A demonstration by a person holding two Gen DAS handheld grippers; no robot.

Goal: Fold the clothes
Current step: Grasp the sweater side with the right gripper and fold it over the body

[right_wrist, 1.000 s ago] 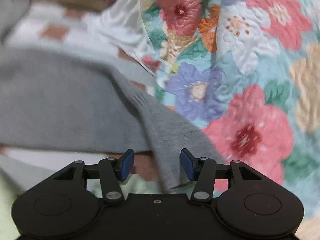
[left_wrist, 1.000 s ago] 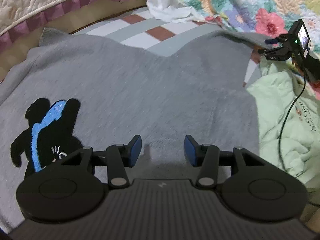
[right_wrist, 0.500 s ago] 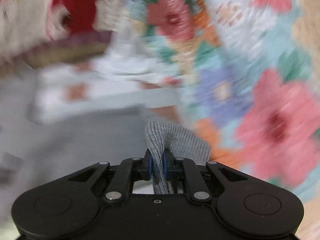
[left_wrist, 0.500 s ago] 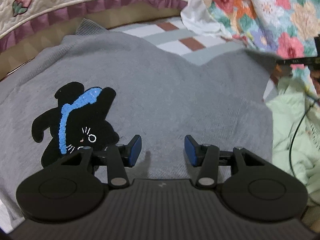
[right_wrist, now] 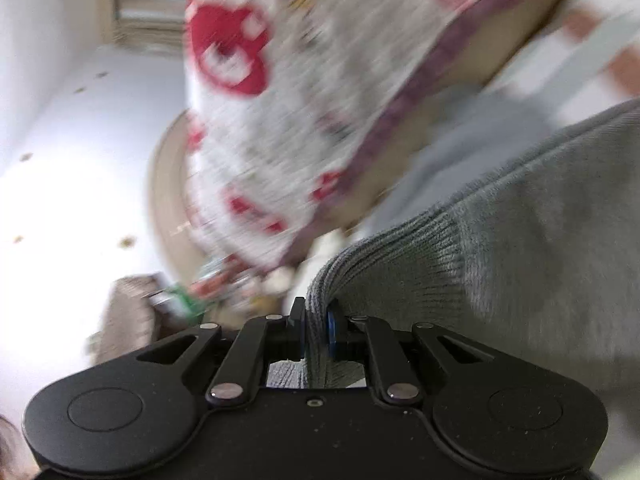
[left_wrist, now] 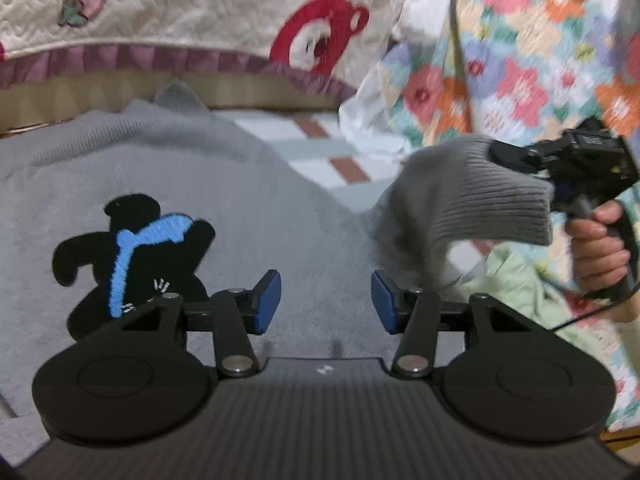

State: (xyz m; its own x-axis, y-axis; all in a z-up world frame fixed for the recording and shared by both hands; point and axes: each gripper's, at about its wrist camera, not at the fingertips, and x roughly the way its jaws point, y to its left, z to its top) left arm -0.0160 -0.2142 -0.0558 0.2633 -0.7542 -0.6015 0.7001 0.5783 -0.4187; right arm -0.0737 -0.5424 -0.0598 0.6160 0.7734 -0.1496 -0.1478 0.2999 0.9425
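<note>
A grey sweater [left_wrist: 248, 208] with a black and blue cat patch [left_wrist: 132, 256] lies spread on the bed. My left gripper [left_wrist: 325, 300] hovers just above its middle, its jaws opening with nothing between them. In the left wrist view my right gripper [left_wrist: 504, 156] is at the right, lifted off the bed, shut on the sweater's ribbed cuff [left_wrist: 488, 200]; a hand [left_wrist: 596, 248] holds its handle. The right wrist view shows that cuff [right_wrist: 380, 276] pinched between the blue pads of the right gripper [right_wrist: 316, 334], the sleeve trailing off to the right.
A pale green garment [left_wrist: 516, 280] lies bunched at the right of the sweater. A flowered quilt [left_wrist: 520, 60] rises behind it and a cream quilt with a red bear [left_wrist: 316, 36] lines the back. A checked sheet [left_wrist: 320, 148] shows beyond the sweater.
The right gripper closed on the sleeve cuff, lifted it off the bed and rolled over. The left gripper drew back across the sweater, bringing the cat patch and the back quilt into view.
</note>
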